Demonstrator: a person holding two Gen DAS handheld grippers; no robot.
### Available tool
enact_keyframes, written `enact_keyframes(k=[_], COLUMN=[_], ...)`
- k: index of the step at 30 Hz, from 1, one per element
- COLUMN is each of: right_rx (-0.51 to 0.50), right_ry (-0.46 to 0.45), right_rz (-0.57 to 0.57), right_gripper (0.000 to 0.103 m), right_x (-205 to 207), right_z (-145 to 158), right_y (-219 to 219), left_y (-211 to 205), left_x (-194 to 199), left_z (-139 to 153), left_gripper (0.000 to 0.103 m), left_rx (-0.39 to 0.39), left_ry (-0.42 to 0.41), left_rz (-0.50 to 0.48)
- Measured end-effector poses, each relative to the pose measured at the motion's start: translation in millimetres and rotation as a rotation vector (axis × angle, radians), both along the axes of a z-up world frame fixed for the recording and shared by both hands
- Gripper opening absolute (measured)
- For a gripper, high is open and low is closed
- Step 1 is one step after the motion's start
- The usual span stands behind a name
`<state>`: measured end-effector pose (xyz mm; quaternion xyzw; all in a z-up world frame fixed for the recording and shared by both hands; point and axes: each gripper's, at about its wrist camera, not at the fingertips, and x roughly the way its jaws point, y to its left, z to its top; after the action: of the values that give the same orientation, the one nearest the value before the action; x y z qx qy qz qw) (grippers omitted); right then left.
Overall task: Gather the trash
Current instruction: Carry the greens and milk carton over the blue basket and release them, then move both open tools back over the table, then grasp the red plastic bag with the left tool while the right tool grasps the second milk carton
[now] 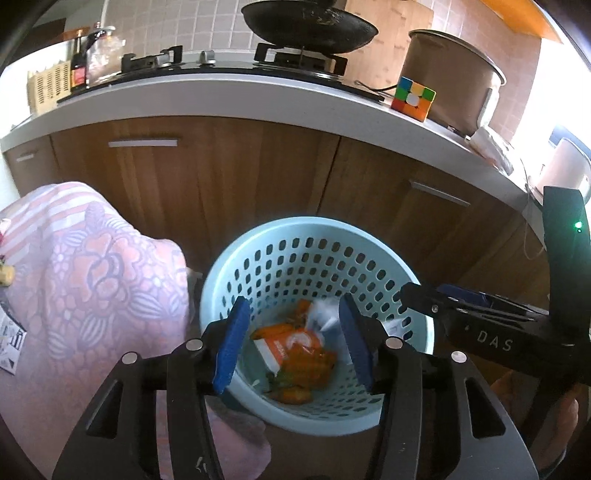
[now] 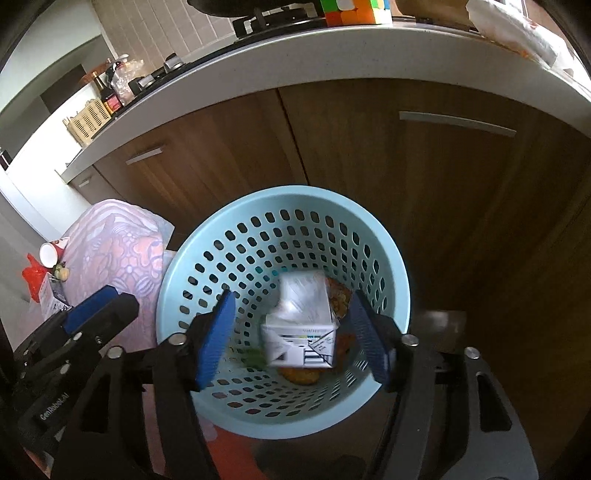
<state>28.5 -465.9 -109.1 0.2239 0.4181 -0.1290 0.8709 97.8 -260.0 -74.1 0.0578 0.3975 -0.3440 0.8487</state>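
A light blue perforated trash basket (image 1: 369,254) (image 2: 221,254) stands on the floor in front of wooden cabinets. Both grippers hover over its mouth. My left gripper (image 1: 291,341) is open and empty; below it lie an orange wrapper (image 1: 295,354) and orange peel. My right gripper (image 2: 291,336) is open, and a white carton (image 2: 303,321), blurred, sits between its blue pads (image 2: 216,339) inside the basket, apart from both. The right gripper also shows in the left wrist view (image 1: 461,306), and the left gripper in the right wrist view (image 2: 88,310).
A pink floral cloth (image 1: 92,280) (image 2: 118,247) covers something left of the basket. A paper cup (image 2: 50,253) and a red bag (image 2: 33,277) lie beyond it. The countertop (image 1: 258,99) holds a stove, wok (image 1: 306,26), Rubik's cube (image 1: 413,98) and pot (image 1: 450,74).
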Motion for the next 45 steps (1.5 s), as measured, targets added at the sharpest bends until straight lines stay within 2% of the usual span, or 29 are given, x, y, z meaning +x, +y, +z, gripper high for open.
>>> enact_keyframes(k=[8, 14, 20, 24, 30, 32, 37, 45], right_rx=[-0.026, -0.075, -0.093, -0.097, -0.108, -0.119, -0.141, -0.147], right_ry=[-0.030, -0.076, -0.136, -0.165, -0.197, -0.209, -0.215, -0.201], right_rz=[0.006, 0.077, 0.185, 0.250, 0.370, 0.415, 0.503, 0.590], right_gripper=[0.063, 0.063, 0.063, 0.063, 0.063, 0.063, 0.063, 0.063], right_x=[-5.0, 0.3, 13.4, 25.3, 49.8, 57.3, 77.3, 117.6], right_z=[13.6, 33.3, 53.9, 63.2, 74.7, 78.0, 80.6, 70.7], right_y=[5.9, 38.3, 89.1, 124.9, 187.6, 211.6, 259.4, 311.1], left_y=[18.0, 42.7, 92.0, 138.1, 213.6, 237.2, 296.7, 344.3], left_x=[-1.6, -3.0, 2.1, 7.5, 23.7, 32.5, 63.0, 127.8], left_z=[6.0, 15.6, 32.9, 44.6, 59.6, 64.2, 70.4, 49.0], left_gripper=[0.049, 0.049, 0.049, 0.049, 0.060, 0.068, 0.075, 0.084], left_rx=[-0.027, -0.059, -0.098, -0.099, -0.102, -0.104, -0.078, -0.040], left_ry=[-0.006, -0.016, -0.044, -0.084, -0.125, -0.128, -0.145, -0.095], left_rz=[0.017, 0.053, 0.139, 0.232, 0.398, 0.455, 0.589, 0.643])
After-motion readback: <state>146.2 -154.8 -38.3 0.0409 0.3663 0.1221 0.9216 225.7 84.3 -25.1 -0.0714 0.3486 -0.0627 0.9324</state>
